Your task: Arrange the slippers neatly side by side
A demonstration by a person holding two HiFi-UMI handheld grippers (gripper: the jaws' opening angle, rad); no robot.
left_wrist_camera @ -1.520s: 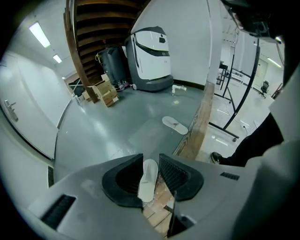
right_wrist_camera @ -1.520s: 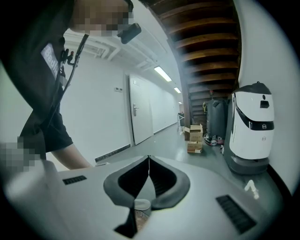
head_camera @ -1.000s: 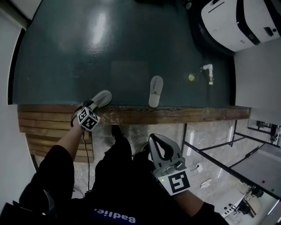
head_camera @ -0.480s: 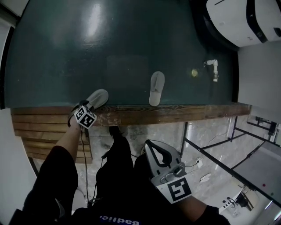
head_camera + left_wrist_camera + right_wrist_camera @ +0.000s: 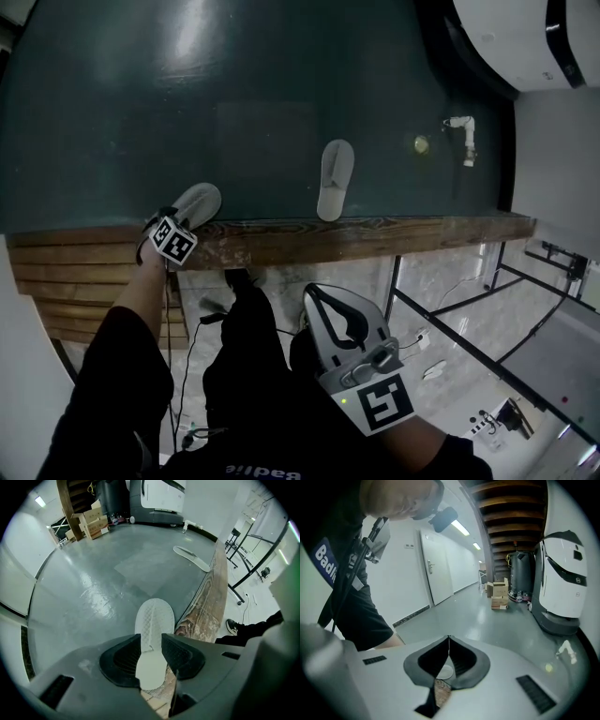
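Two pale grey slippers are on the dark green floor by a wooden edge. The left slipper (image 5: 197, 202) (image 5: 154, 618) has its heel end clamped between the jaws of my left gripper (image 5: 173, 228) (image 5: 151, 641), toe pointing away over the floor. The other slipper (image 5: 335, 178) (image 5: 192, 558) lies apart to the right, its heel at the wooden edge. My right gripper (image 5: 322, 302) (image 5: 449, 640) is held low near the person's legs, far from both slippers. Its jaws are shut, tips touching, with nothing between them.
A worn wooden step (image 5: 375, 239) borders the green floor (image 5: 234, 94). A large white machine (image 5: 525, 37) (image 5: 565, 583) stands at the far right, with a small white pipe piece (image 5: 464, 136) near it. Cardboard boxes (image 5: 91, 522) sit at the back. Metal frame legs (image 5: 450, 309) stand lower right.
My left gripper and the slipper it holds have drifted a little to the left along the wooden edge. The other slipper has not moved. The right gripper stays shut.
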